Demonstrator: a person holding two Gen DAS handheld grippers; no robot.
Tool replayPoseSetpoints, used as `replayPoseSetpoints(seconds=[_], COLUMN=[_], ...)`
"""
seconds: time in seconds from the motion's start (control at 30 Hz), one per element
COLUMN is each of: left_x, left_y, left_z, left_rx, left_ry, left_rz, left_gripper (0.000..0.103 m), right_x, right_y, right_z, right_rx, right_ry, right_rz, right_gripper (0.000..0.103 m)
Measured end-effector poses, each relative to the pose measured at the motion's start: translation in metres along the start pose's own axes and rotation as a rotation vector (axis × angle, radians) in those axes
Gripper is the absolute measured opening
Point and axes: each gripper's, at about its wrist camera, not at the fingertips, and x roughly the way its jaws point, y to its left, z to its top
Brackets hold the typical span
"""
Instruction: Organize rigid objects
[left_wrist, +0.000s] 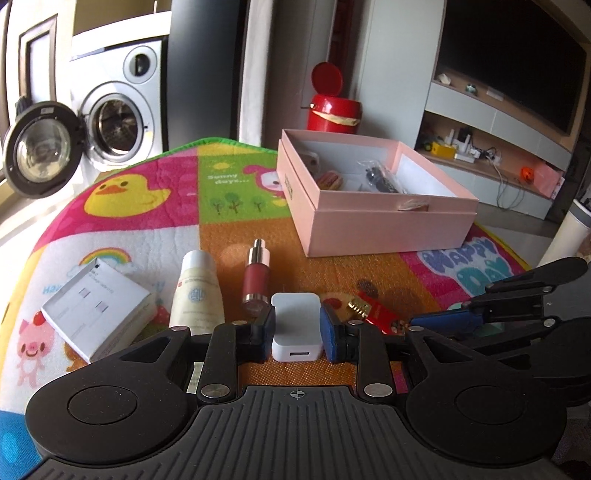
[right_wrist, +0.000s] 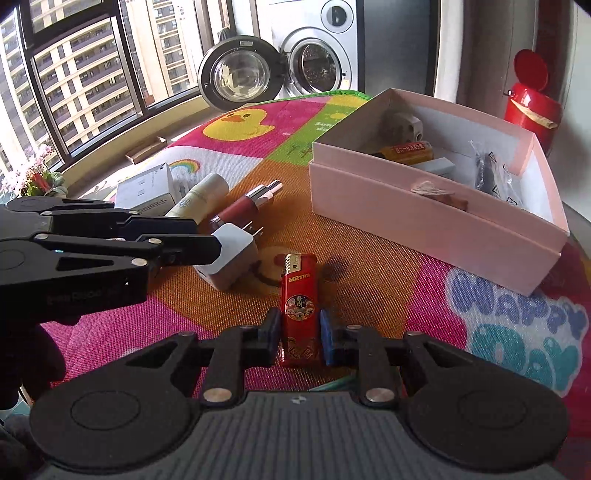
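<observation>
The left gripper (left_wrist: 297, 328) is pinching the white charger plug (left_wrist: 295, 325) between its pads, and the right gripper (right_wrist: 298, 336) is clamping the red lighter (right_wrist: 297, 306) by its lower body — both items sitting low over the orange middle of the play mat (left_wrist: 147, 221), near its front edge. Judging by this, the pickup step is finishing; next, each hand is going to need to lift clear and carry toward the open pink box (left_wrist: 388, 225) at the mat's far right side, already holding several items. The maroon bottle (left_wrist: 255, 275), cream tube (left_wrist: 197, 291) and white carton (left_wrist: 98, 314) are lying just left, waiting — the box's near wall is standing in the path, so height is needed first.
</observation>
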Motion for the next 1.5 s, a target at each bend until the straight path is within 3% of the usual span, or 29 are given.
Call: replayPoseSetpoints(seconds=[0.07,0.2,0.3,0.53,0.6,0.7,0.87,1.07,1.37,1.47,1.5], left_x=[0.003,0.007,0.009,0.028,0.034,0.050,0.051,0.047,-0.011,-0.020,-0.020], left_y=[-0.006,-0.016,-0.019,-0.026,-0.025,-0.018,-0.008,-0.007,0.010,0.017,0.018], left_z=[-0.001,0.000,0.001,0.015,0.020,0.022,0.020,0.016,-0.024,-0.031,-0.032], left_rx=[0.032,0.075,0.092,0.110,0.101,0.063,0.016,0.041,0.029,-0.014,-0.033], left_ry=[-0.017,-0.011,-0.007,0.001,0.014,0.097,0.042,0.041,0.068,0.061,0.054], left_rz=[0.011,-0.009,-0.010,0.039,0.045,-0.003,-0.060,-0.040,-0.035,-0.040,-0.042], left_gripper=[0.033,0.039,0.040,0.041,0.047,0.043,0.041,0.039,0.039,0.039,0.040], right_x=[-0.005,-0.010,-0.010,-0.010,-0.010,-0.010,-0.008,-0.001,-0.004,-0.008,-0.009], right_y=[0.003,0.006,0.014,0.023,0.022,0.022,0.023,0.026,0.028,0.027,0.025], right_z=[-0.012,-0.025,-0.029,-0.031,-0.033,-0.033,-0.032,-0.026,-0.028,-0.025,-0.022], right_rx=[-0.010,-0.003,-0.017,-0.055,-0.057,-0.062,-0.068,-0.103,-0.113,-0.116,-0.121], right_ry=[-0.037,-0.086,-0.111,-0.111,-0.110,-0.106,-0.100,-0.046,-0.055,-0.060,-0.057], right_rz=[-0.004,0.040,0.033,0.020,0.024,0.032,0.043,0.095,0.087,0.051,0.034], right_gripper=[0.027,0.057,0.066,0.074,0.076,0.078,0.082,0.102,0.100,0.083,0.071])
